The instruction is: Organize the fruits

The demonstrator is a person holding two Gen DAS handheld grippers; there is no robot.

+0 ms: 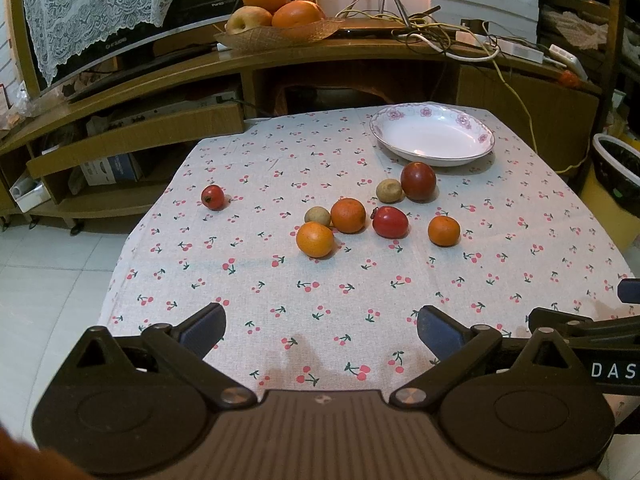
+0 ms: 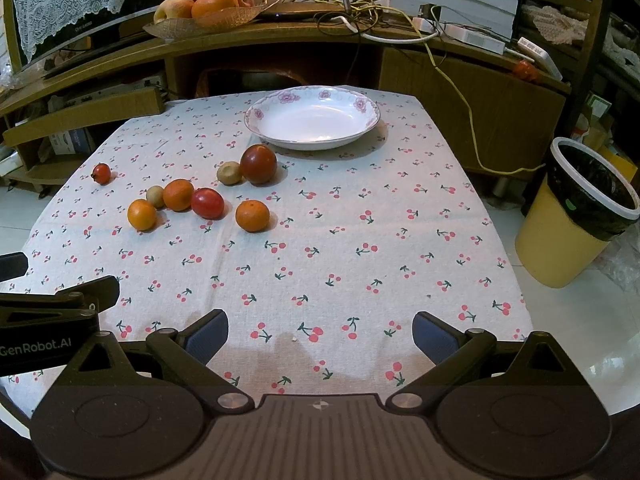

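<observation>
bin [image 2: 576, 216] shows fully only in right wrist view.

This is a home living room. A small table under a pale cloth printed with red cherries [image 2: 360, 216] stands before a curved brown wooden media cabinet [image 1: 280, 56] that carries a dark television draped with white lace [image 1: 92, 4], a woven basket of oranges and apples [image 1: 276, 20] and a tangle of cables and white power strips [image 2: 440, 32]. A yellow waste bin lined with a black bag [image 2: 576, 216] sits on the pale tiled floor [image 1: 52, 288] beside the table.
</observation>
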